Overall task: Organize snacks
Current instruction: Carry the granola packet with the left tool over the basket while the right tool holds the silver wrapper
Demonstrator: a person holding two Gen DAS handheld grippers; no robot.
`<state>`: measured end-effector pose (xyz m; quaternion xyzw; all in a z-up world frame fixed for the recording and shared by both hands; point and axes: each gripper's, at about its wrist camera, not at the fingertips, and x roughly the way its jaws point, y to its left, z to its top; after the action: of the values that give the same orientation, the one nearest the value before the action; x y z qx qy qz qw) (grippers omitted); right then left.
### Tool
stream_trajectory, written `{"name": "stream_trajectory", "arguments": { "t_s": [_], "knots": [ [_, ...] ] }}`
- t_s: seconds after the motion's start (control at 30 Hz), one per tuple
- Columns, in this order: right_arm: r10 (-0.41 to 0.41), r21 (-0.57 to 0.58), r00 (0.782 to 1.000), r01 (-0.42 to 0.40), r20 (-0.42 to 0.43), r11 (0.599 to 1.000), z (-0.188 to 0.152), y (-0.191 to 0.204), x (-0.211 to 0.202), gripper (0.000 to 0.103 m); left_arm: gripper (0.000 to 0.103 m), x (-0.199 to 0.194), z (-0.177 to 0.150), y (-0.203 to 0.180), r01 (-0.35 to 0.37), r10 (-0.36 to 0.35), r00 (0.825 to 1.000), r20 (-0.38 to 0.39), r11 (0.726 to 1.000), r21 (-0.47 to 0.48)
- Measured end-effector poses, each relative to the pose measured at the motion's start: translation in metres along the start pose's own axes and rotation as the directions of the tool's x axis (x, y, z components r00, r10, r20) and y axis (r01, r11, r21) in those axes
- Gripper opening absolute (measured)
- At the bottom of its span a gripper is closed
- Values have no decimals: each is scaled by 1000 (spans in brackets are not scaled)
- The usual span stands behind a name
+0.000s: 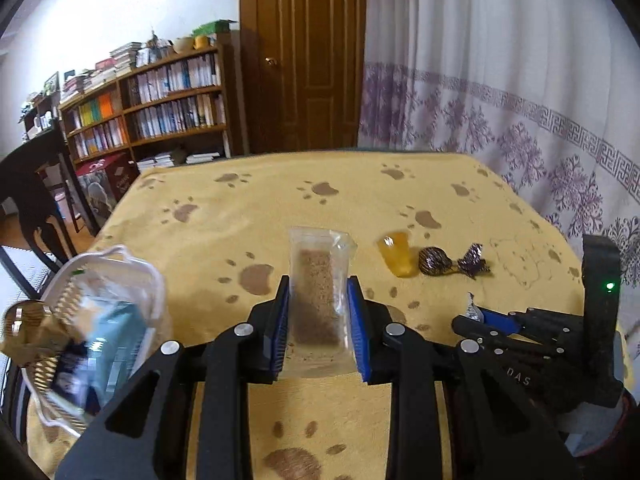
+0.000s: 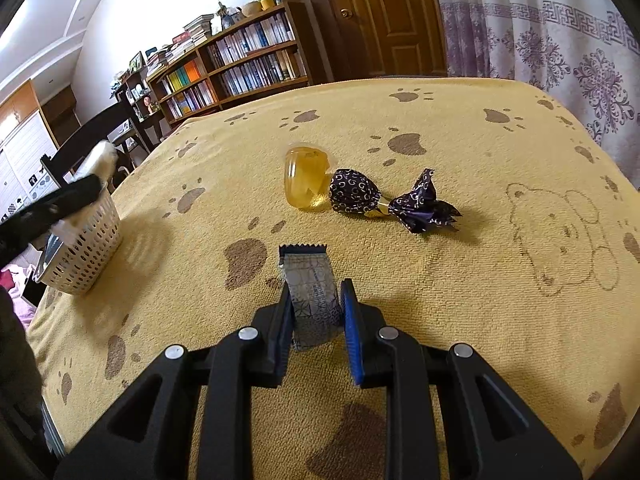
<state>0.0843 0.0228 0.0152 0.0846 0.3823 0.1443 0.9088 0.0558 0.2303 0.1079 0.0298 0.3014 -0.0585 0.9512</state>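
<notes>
Clear plastic wraps the brown bar packet (image 1: 318, 292) clamped between the blue pads of the left gripper (image 1: 318, 312), above the yellow paw-print cloth (image 1: 248, 208). At the left the white slotted basket (image 1: 120, 276) holds other snacks. The right gripper (image 2: 316, 308) pinches a silver sachet (image 2: 310, 292). Farther off, right of centre, an amber jelly cup (image 2: 306, 180) touches a purple foil-wrapped sweet (image 2: 356, 192).

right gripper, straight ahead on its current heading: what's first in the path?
Likely the yellow jelly cup, roughly in line beyond the silver packet held by the right gripper. The purple wrapped candy lies just right of that line. Depth unclear.
</notes>
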Motion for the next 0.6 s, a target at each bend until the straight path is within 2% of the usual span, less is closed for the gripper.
{"name": "stream_trajectory", "arguments": {
  "t_s": [0.23,0.43,0.6],
  "knots": [
    [-3,1,1000,3,1,1000,0,0,0,23,28,-30,-1,52,-92,94,995,34,994,-57],
    [-4,1,1000,4,2,1000,0,0,0,23,28,-41,-12,99,-176,179,984,17,980,-95],
    [-10,3,1000,10,6,1000,0,-1,-2,23,28,-43,-20,126,-213,215,977,-2,969,-123]
  ]
}}
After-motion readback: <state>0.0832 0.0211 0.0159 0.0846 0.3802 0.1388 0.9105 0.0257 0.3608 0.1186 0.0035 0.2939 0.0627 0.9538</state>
